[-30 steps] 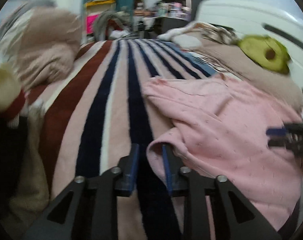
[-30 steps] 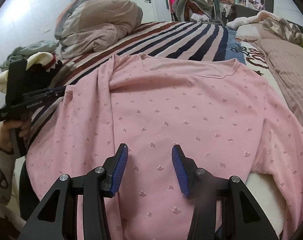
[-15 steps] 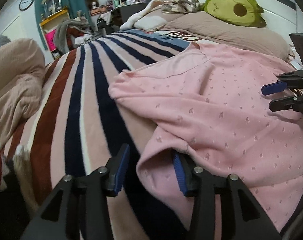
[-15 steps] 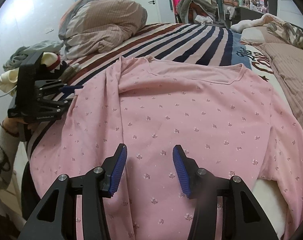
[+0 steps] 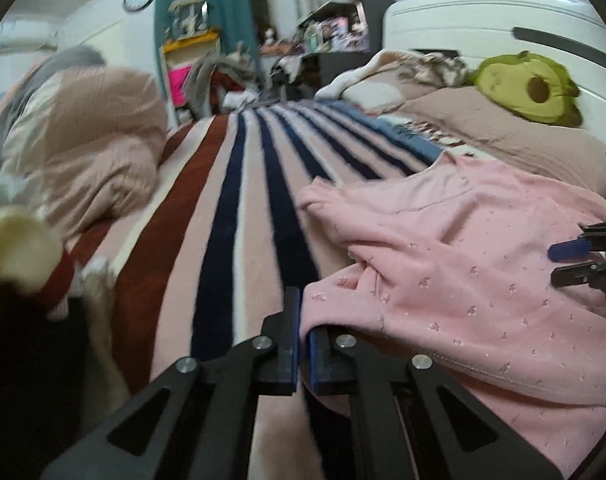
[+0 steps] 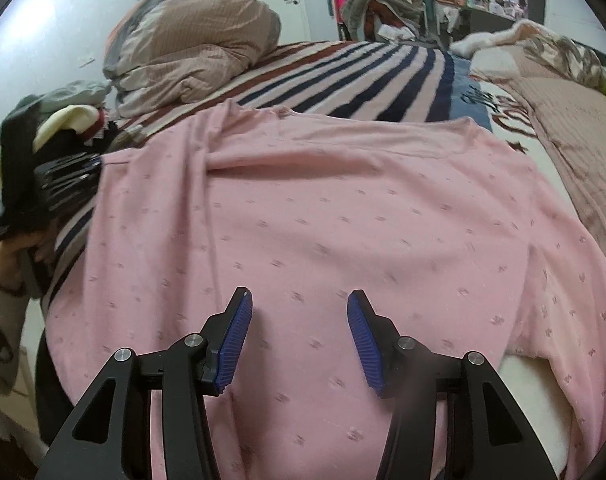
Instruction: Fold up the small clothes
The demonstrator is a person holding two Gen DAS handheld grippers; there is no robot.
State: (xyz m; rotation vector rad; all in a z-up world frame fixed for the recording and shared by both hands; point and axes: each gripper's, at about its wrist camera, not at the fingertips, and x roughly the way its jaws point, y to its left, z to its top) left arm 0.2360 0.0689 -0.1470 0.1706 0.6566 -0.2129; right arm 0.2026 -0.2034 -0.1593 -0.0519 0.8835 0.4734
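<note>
On the striped bed blanket (image 5: 223,216), your left claw (image 5: 301,344) pinches the near left edge of the pink dotted knit top (image 6: 323,216); your right claw (image 6: 299,344) hovers wide open, empty, above its hem; bare blanket lies leftward.

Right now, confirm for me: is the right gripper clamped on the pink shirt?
No. The right gripper hangs open above the pink shirt, its blue pads spread apart with nothing between them.
</note>
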